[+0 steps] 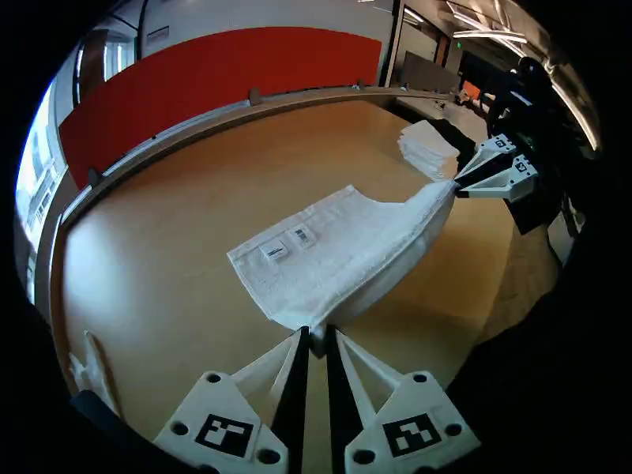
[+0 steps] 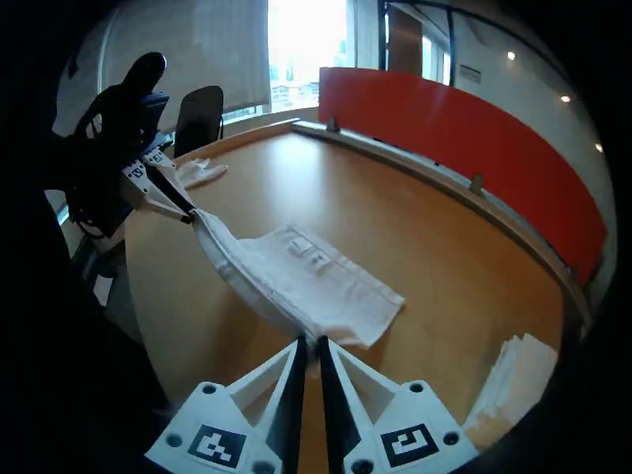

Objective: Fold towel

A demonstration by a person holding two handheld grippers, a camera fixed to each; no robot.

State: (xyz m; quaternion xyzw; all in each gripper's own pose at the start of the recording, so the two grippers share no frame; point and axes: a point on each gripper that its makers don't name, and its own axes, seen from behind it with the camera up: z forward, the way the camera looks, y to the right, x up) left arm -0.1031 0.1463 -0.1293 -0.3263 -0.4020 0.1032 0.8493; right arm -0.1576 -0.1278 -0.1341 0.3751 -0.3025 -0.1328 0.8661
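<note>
So the white towel point(image 1: 340, 245) is fluffy terry with a looped, nubby surface. It sits in the middle of the left gripper view, most of it flat on the desk point(image 1: 197, 197). The nearer long edge is raised off the wood and sags in a soft curve between the two claws. Two small rectangular tags point(image 1: 288, 243) lie on its top face.

The left claw point(image 1: 316, 336), at the bottom centre of the frame, is white plastic with dark inner faces. It's squeezed nearly together with a towel corner pinched between the fingers. The right claw point(image 2: 310, 341) looks the same at the bottom centre of the right gripper view: a narrow slit, with the other corner caught in it.

The desk is smooth, light wood with a rounded edge and a bit of glare. A stack of folded towels point(image 1: 428, 148) sits at the upper right of the left gripper view, well apart from the one being held. A matte red panel point(image 1: 221, 79) runs along the far edge. In the right gripper view, a dark chair point(image 2: 197, 118) stands at the upper left, with a crumpled white cloth point(image 2: 197, 170) on the desk just below it.
</note>
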